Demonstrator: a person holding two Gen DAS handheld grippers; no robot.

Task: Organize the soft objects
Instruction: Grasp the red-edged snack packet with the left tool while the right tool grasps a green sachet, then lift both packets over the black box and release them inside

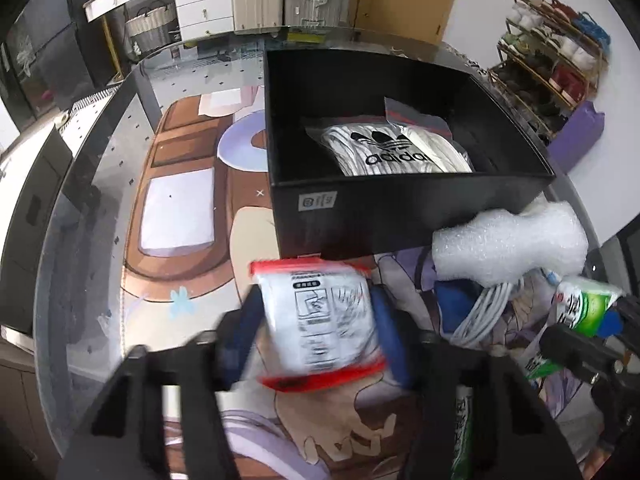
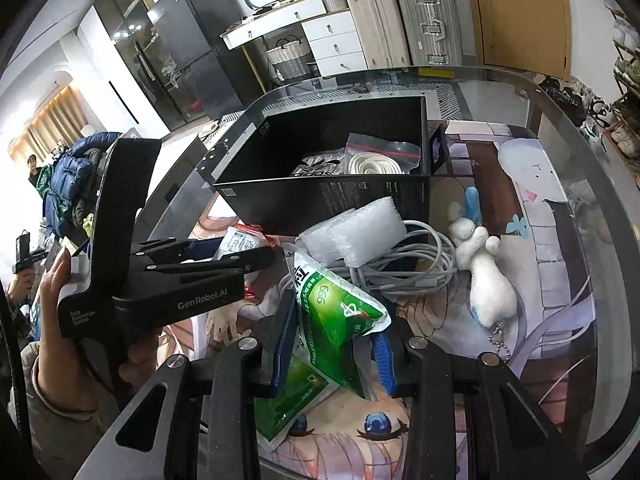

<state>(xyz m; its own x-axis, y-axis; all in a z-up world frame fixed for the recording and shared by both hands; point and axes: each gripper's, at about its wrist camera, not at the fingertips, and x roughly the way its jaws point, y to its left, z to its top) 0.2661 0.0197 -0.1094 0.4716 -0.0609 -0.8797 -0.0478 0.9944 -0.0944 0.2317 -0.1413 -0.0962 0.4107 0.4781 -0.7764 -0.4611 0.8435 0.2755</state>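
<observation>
My left gripper (image 1: 320,320) is shut on a white packet with red edges (image 1: 320,324), held just in front of the black box (image 1: 400,216); it also shows in the right wrist view (image 2: 240,254) at the left. My right gripper (image 2: 334,340) is shut on a green and white pouch (image 2: 340,316), lifted above the mat. The box (image 2: 320,196) holds an Adidas bag (image 1: 392,152) and a zip bag of white cord (image 2: 374,166). White foam wrap (image 2: 356,232), a grey cable coil (image 2: 404,268) and a white plush rabbit (image 2: 486,276) lie by the box.
A glass table with a cartoon mat (image 1: 180,208) carries everything. A second green pouch (image 2: 292,396) lies under my right gripper. Suitcases (image 2: 424,20), a white desk, a fridge and a shoe rack (image 1: 552,64) stand beyond the table.
</observation>
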